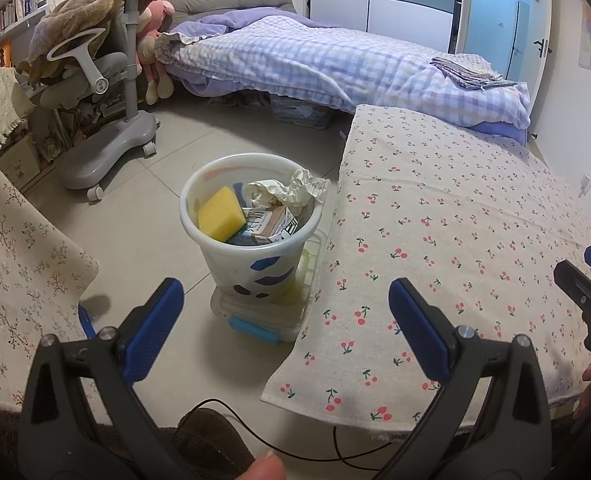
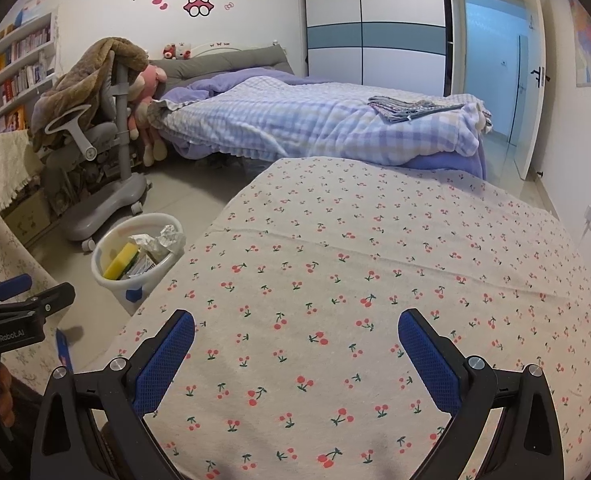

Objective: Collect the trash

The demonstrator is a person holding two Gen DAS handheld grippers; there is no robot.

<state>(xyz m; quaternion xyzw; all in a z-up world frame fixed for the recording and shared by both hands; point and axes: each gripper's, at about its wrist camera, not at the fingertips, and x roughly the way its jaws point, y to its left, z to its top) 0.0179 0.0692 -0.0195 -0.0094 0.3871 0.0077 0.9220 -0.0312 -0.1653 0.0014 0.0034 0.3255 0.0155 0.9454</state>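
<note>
Starting at the left, the floral cloth [image 1: 19,264] hangs in soft folds over a surface near us, and we judge it could snag a gripper swinging past it. The left gripper [image 1: 285,312] hovers with its jaws wide apart and empty, blue textured pads on black plastic arms, aimed down toward the white bin [image 1: 251,268]. That bin is a smooth, round, tapering plastic tub with blue patches, and it stands on a clear lidded box [image 1: 263,316] on the tiled floor [image 1: 135,240], just beside the counter [image 1: 455,240]. It already holds a spongy yellow block [image 1: 220,219], printed cartons [image 1: 273,222] and crumpled paper [image 1: 291,192] that pokes above the rim. We think the perch is the weak point: a nudge to the rim could tip the light tub off the slick box, and the loose paper could spill out. Farther right, the counter wears a coarse cherry-print cloth, flat and bare of trash as far as we see. The right gripper [image 2: 295,344] hangs above it, jaws likewise spread and holding nothing; closing low there could pinch the fabric and drag it.
</note>
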